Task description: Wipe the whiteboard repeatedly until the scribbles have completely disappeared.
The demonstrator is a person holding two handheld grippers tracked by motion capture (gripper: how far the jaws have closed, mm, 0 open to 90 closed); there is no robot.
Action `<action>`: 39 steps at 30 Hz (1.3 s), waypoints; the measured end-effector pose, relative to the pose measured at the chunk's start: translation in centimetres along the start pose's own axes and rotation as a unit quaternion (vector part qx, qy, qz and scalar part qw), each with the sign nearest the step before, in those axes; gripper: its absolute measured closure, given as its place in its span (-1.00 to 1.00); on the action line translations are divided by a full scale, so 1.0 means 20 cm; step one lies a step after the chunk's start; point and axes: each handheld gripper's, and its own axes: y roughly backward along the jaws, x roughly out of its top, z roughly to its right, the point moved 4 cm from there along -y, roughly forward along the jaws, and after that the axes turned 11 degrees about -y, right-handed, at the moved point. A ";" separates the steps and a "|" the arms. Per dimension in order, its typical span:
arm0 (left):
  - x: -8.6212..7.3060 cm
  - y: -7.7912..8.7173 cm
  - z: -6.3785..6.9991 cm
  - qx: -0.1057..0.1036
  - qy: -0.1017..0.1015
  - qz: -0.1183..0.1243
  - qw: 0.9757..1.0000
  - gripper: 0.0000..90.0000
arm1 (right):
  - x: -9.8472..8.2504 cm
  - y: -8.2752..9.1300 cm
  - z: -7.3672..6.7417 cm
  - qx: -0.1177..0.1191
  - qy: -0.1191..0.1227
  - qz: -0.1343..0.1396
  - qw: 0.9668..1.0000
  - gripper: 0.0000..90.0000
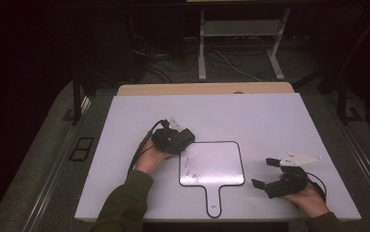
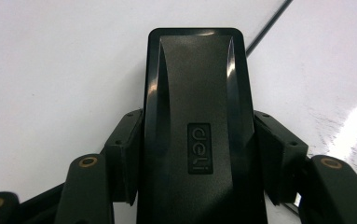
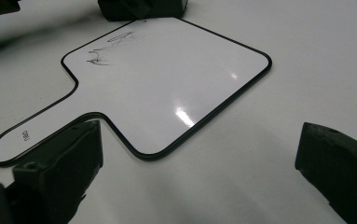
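Left gripper view: "deli" on eraser (image 2: 199, 140)

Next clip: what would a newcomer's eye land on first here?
Probably the paddle-shaped whiteboard with a black rim, lying mid-table with dark scribbles near its left edge. Next, the left gripper at the board's upper-left corner, clamped on a black eraser. The right gripper rests open on the table beside the board's right edge.
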 end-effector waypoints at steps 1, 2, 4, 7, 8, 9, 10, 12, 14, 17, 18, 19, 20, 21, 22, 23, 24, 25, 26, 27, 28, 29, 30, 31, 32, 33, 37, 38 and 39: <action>0.00 0.00 0.02 -0.007 -0.005 0.002 1.000 -0.13 | 0.00 0.00 0.00 0.000 0.000 0.000 1.000 -1.00; 0.01 0.01 0.04 -0.013 -0.007 -0.001 1.000 -0.13 | 0.00 0.00 0.00 0.000 0.000 -0.001 1.000 -1.00; 0.02 0.01 0.07 -0.021 -0.020 -0.002 1.000 -0.13 | 0.00 0.00 0.00 0.000 0.000 -0.001 1.000 -1.00; 0.03 0.00 0.06 -0.016 -0.017 0.002 1.000 -0.13 | 0.00 0.00 0.00 0.000 0.000 0.000 1.000 -1.00; 0.02 -0.01 0.05 -0.010 -0.012 0.004 1.000 -0.13 | 0.00 0.00 0.00 -0.001 0.000 0.000 1.000 -1.00; 0.02 -0.01 0.03 -0.004 -0.009 0.004 1.000 -0.13 | 0.00 0.00 0.00 -0.001 0.000 -0.001 1.000 -1.00; 0.03 -0.02 0.01 0.000 -0.007 0.004 1.000 -0.13 | 0.00 0.00 0.00 -0.001 0.001 -0.001 1.000 -1.00; 0.03 -0.02 -0.01 0.008 -0.007 0.000 1.000 -0.13 | 0.00 0.00 0.00 -0.001 0.000 -0.001 1.000 -1.00; 0.03 -0.02 -0.01 0.007 -0.004 0.000 1.000 -0.13 | 0.00 0.00 0.00 -0.001 0.000 -0.001 1.000 -1.00; 0.03 -0.01 0.03 -0.013 -0.013 -0.001 1.000 -0.13 | 0.00 0.00 0.00 -0.001 0.000 -0.001 1.000 -1.00; 0.04 -0.01 0.05 -0.018 -0.017 -0.002 1.000 -0.13 | 0.00 0.00 0.00 -0.001 0.000 -0.001 1.000 -1.00; 0.04 -0.01 0.07 -0.022 -0.021 -0.001 1.000 -0.13 | 0.00 0.00 0.00 -0.001 0.001 -0.001 1.000 -1.00; 0.04 -0.01 0.07 -0.021 -0.025 -0.001 0.999 -0.13 | 0.00 0.00 0.00 -0.001 0.000 0.000 1.000 -1.00; 0.04 -0.01 0.06 -0.019 -0.022 0.000 1.000 -0.13 | 0.00 0.00 0.00 -0.001 0.000 -0.001 1.000 -1.00; 0.03 -0.02 0.04 -0.012 -0.019 0.002 1.000 -0.13 | 0.00 0.00 0.00 -0.001 0.000 0.000 1.000 -1.00; 0.03 -0.02 0.02 -0.008 -0.012 0.004 1.000 -0.13 | 0.00 0.00 0.00 -0.001 0.000 -0.001 1.000 -1.00; 0.02 -0.02 0.00 -0.006 -0.005 0.004 1.000 -0.13 | 0.00 0.00 0.00 -0.001 0.000 -0.001 1.000 -1.00; 0.02 -0.02 -0.02 0.002 -0.003 0.001 1.000 -0.13 | 0.00 0.00 0.00 -0.001 0.000 0.000 1.000 -1.00; 0.01 -0.02 -0.03 0.006 0.002 0.003 1.000 -0.13 | 0.00 0.00 0.00 -0.001 0.001 0.000 1.000 -1.00; 0.01 -0.02 -0.03 0.005 0.007 0.003 1.000 -0.13 | 0.00 0.00 0.00 -0.001 0.001 0.000 1.000 -1.00; 0.01 -0.02 -0.03 0.004 0.006 0.002 1.000 -0.13 | 0.00 0.00 0.00 -0.001 -0.001 0.000 1.000 -1.00; 0.01 -0.01 -0.03 -0.002 0.003 0.000 1.000 -0.13 | 0.00 0.00 0.00 -0.002 0.000 -0.001 1.000 -1.00; 0.01 -0.01 -0.01 -0.011 -0.004 -0.003 1.000 -0.13 | 0.00 0.00 0.00 -0.001 -0.001 -0.001 1.000 -1.00; 0.02 -0.01 0.01 -0.016 -0.009 -0.003 1.000 -0.13 | 0.00 0.00 0.00 -0.001 0.000 -0.001 1.000 -1.00; 0.02 0.00 0.03 -0.021 -0.011 -0.005 1.000 -0.13 | 0.00 0.00 0.00 -0.001 0.000 -0.001 1.000 -1.00; 0.02 0.00 0.05 -0.025 -0.016 -0.005 1.000 -0.13 | 0.00 0.00 0.00 -0.001 0.001 -0.001 1.000 -1.00; 0.01 0.00 0.04 -0.024 -0.011 0.000 1.000 -0.13 | 0.00 0.00 0.00 -0.001 0.000 0.000 1.000 -1.00; 0.01 -0.01 0.02 -0.016 -0.008 0.001 1.000 -0.13 | 0.00 0.00 0.00 -0.002 0.000 0.000 1.000 -1.00; 0.01 -0.01 0.00 -0.011 -0.007 0.003 1.000 -0.13 | 0.00 0.00 0.00 -0.002 0.000 0.000 1.000 -1.00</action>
